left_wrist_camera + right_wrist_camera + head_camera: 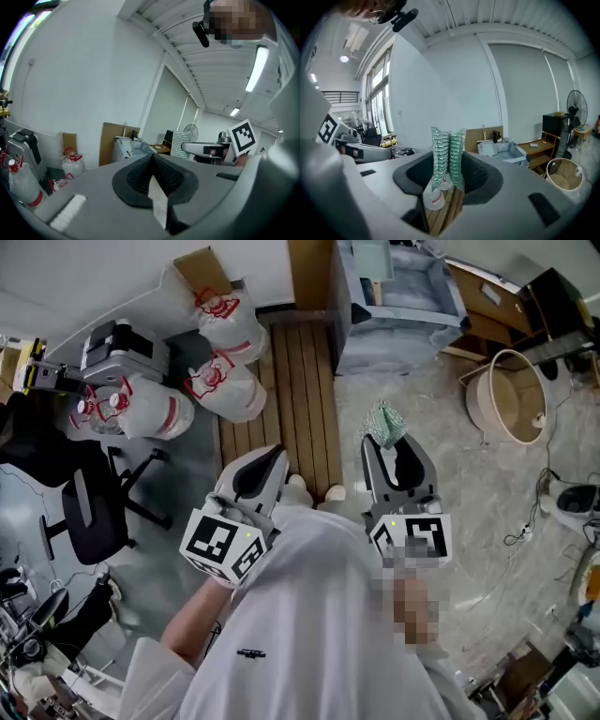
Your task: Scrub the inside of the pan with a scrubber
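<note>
My right gripper [394,463] is shut on a green mesh scrubber [384,423], which sticks out past the jaw tips. In the right gripper view the scrubber [447,157] stands folded and squeezed between the two dark pads [480,176]. My left gripper [258,474] is held beside it at the same height, its jaws closed together with nothing between them; the left gripper view shows the pads [138,176] meeting along one line. Both grippers are held up close to the person's chest, above the floor. No pan shows in any view.
Below lie a wooden slat platform [300,399], white bags with red print [225,381], a black office chair [84,512] and a grey lined crate [394,296]. A round beige tub [511,395] stands on the floor at the right, with cables near it.
</note>
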A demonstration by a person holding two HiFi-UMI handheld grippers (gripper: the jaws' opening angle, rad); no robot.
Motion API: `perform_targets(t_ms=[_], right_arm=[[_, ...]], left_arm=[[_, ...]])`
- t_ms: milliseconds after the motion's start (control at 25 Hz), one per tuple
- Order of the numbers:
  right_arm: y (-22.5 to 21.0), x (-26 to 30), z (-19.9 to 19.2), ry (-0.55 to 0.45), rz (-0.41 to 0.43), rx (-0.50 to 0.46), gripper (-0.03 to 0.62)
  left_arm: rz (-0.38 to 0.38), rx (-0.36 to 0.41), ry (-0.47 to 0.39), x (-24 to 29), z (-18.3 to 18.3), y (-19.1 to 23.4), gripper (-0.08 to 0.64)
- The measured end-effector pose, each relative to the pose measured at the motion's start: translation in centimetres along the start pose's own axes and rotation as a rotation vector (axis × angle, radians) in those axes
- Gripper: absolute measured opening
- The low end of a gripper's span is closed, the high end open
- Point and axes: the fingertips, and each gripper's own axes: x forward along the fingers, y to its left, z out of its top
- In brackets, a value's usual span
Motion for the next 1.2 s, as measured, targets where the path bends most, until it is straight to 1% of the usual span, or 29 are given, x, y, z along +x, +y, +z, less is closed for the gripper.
perform_targets(t_ms=[120, 200, 360, 480, 560, 680, 760, 880, 1000, 1200], right_arm=[[0.7, 2.5, 0.7, -0.005, -0.001, 0.018, 0.163], [1.0, 4.1, 0.4, 0.000, -0.013, 0.041, 0.163], [1.4, 6.7, -0.1, 0.025, -0.039, 0.051, 0.163], [1.2, 8.2, -0.4, 0.049, -0.030, 0.074, 0.163], [0.3, 9.3, -0.1, 0.058, -0.026, 0.046, 0.163], [-2.1, 11.0, 0.7, 0.052, -0.056, -0.024, 0.163], [-4.1, 12.9, 1.1, 0.040, -0.061, -0.024, 0.163], [-7.6, 16.6, 1.6, 0.038, -0.068, 0.003, 0.163], [-11.5, 20.6, 2.9, 0.040, -0.075, 0.039, 0.163], [-17.8, 27.5, 6.3, 0.059, -0.060, 0.054, 0.161]], left_arm=[[-0.023, -0.003, -0.005, 0.1, 0.6, 2.2, 0.005], [-0.023, -0.010, 0.005, 0.1, 0.5, 3.8, 0.005], [-0.021, -0.032, 0.004, 0.4, 0.6, 6.7, 0.005], [-0.026, -0.042, 0.013, 1.5, 0.9, 7.9, 0.005], [-0.030, -0.045, 0.014, 2.7, 1.3, 8.4, 0.005], [-0.028, -0.043, 0.032, 5.4, 1.7, 9.6, 0.005], [-0.034, -0.037, 0.046, 7.8, 2.1, 10.4, 0.005], [-0.048, -0.014, 0.061, 12.2, 3.4, 11.4, 0.005], [-0.044, -0.003, 0.081, 17.2, 5.9, 13.1, 0.005], [-0.047, 0.029, 0.104, 26.8, 11.3, 15.2, 0.005]])
